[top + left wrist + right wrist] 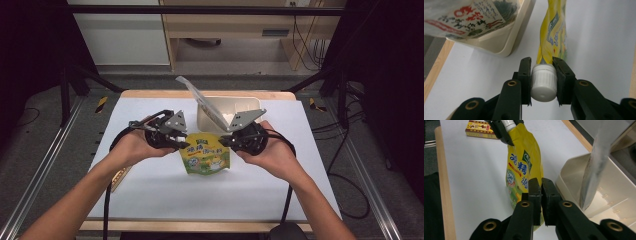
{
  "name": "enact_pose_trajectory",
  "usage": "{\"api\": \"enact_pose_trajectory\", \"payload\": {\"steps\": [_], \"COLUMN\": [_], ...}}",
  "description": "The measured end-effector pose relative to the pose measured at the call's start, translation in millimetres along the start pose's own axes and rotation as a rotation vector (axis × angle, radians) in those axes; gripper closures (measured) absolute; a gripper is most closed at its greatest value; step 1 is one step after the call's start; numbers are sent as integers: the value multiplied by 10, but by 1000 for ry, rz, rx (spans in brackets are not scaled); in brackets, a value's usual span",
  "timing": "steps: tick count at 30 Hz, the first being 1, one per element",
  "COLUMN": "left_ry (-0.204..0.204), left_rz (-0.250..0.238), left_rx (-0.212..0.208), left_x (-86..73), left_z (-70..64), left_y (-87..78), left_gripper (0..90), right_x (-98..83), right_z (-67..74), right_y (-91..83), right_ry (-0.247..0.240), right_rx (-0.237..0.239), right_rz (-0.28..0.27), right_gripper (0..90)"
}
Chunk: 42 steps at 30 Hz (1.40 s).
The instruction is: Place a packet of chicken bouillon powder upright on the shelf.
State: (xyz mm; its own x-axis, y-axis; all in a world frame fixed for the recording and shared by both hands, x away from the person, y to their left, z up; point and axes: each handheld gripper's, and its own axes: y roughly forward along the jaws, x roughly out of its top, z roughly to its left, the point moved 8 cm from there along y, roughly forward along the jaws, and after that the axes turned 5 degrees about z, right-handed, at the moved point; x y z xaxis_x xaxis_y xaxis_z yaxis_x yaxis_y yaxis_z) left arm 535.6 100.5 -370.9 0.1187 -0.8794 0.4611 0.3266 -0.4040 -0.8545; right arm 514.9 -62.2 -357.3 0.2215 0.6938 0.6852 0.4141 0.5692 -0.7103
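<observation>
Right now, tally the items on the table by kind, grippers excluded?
Pouches: 2, a yellow pouch held between the left gripper and the right gripper, and a white pouch leaning in the bin.
Bins: 1, the bin.
Boxes: 1, a flat box at the table edge.
Total: 4

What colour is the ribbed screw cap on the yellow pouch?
White. The cap shows best in the left gripper view, clamped between the jaws.
</observation>
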Motion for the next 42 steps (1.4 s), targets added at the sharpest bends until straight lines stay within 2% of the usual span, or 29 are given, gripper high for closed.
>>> {"api": "enact_pose_trajectory", "payload": {"steps": [5,14,21,25,30,33,37,39,40,42], "left_ry": [23,46,59,66,70,72,68,61,42,12], "left_rz": [-9,-6,-6,-4,-7,-8,-12,-18,-32,-53], "left_rx": [-4,-7,-11,-13,-13,-14,-8,3,12,37], "left_x": [26,48,51,51,51,48,42,38,40,39], "left_z": [-46,-94,-114,-127,-141,-145,-143,-139,-131,-101], "left_y": [-1,-7,-11,-15,-17,-19,-19,-19,-20,-42], "left_gripper": [697,701,701,700,701,700,696,688,638,429], "right_x": [-32,-8,50,75,58,45,39,33,27,11], "right_z": [3,0,2,3,7,17,-2,6,12,14], "right_y": [-5,50,159,262,377,426,423,416,411,384], "right_ry": [-5,-64,-100,-116,-133,-132,-120,-108,-105,-91], "right_rx": [9,-11,15,29,47,64,53,63,68,56], "right_rz": [11,44,109,152,202,210,212,209,209,213], "right_gripper": [780,519,442,495,623,713,860,899,900,900]}}
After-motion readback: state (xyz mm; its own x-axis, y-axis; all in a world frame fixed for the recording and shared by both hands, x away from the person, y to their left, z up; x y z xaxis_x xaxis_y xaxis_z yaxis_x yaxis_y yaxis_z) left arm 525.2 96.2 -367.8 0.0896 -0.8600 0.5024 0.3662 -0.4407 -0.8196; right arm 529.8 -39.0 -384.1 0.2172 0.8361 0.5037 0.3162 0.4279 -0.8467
